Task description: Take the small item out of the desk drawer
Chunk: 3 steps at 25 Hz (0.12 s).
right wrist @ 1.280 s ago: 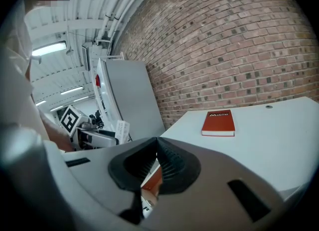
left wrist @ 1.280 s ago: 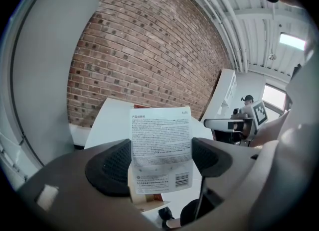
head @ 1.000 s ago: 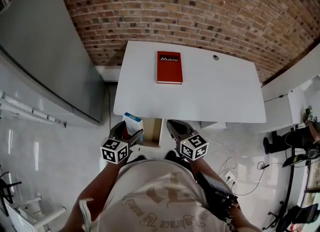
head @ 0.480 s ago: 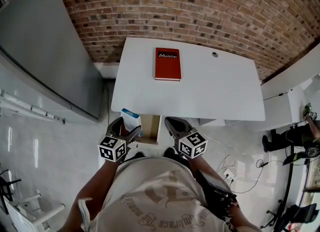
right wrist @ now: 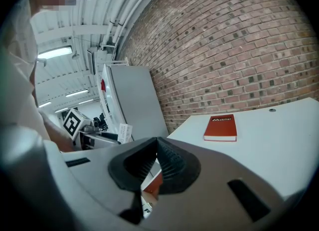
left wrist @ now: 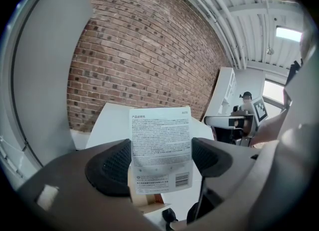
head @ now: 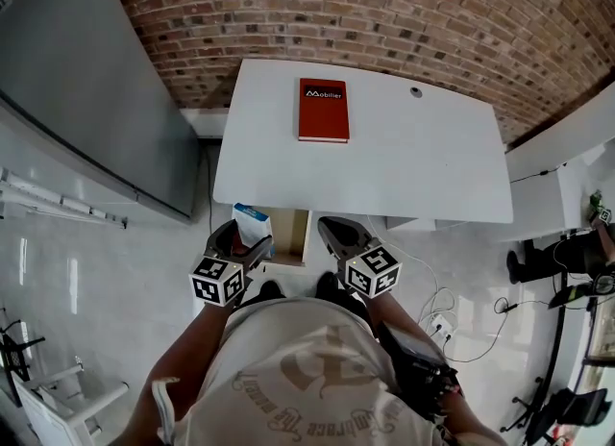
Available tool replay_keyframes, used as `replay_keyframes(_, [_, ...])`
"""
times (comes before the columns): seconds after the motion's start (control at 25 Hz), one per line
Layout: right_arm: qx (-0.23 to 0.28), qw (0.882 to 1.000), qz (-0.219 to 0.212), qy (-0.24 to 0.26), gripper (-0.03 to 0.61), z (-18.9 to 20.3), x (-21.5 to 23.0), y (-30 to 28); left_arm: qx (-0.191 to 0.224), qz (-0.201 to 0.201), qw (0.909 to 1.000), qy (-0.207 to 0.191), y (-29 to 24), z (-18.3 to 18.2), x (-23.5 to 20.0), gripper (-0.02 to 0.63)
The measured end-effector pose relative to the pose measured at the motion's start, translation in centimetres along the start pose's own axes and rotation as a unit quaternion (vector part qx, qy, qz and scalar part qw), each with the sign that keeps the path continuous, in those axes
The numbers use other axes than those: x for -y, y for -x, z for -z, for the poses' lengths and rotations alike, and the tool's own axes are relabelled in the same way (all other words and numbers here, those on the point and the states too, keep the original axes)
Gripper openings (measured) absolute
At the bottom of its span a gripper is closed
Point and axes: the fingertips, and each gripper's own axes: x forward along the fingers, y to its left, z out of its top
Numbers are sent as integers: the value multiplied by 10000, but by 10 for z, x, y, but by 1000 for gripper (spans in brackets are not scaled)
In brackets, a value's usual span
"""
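**Packet held over open drawer**

Left gripper (head: 238,248): jaws pinching the lower part of a flat white printed packet with a barcode (left wrist: 160,145). The packet stands upright, above and just left of the drawer.

Shallow wooden-lined desk drawer (head: 291,235): pulled open under the front edge of the white desk (head: 404,165).

Red hardback book (head: 323,110): lies flat near the desk's far edge, untouched.

Right gripper (head: 341,239): jaws pressed together on nothing, just right of the drawer.

Risk: the grip is low on a thin, stiff card. A quick swing or a slackened squeeze could let it pivot and slip to the floor or back into the drawer. The open drawer could also be knocked.
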Motion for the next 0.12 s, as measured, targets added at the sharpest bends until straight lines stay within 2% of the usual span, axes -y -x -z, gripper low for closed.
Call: replay_keyframes(0.12, [-13, 10000, 9, -15, 6, 2, 2, 0, -19, -4, 10000, 16, -1, 3, 0, 382])
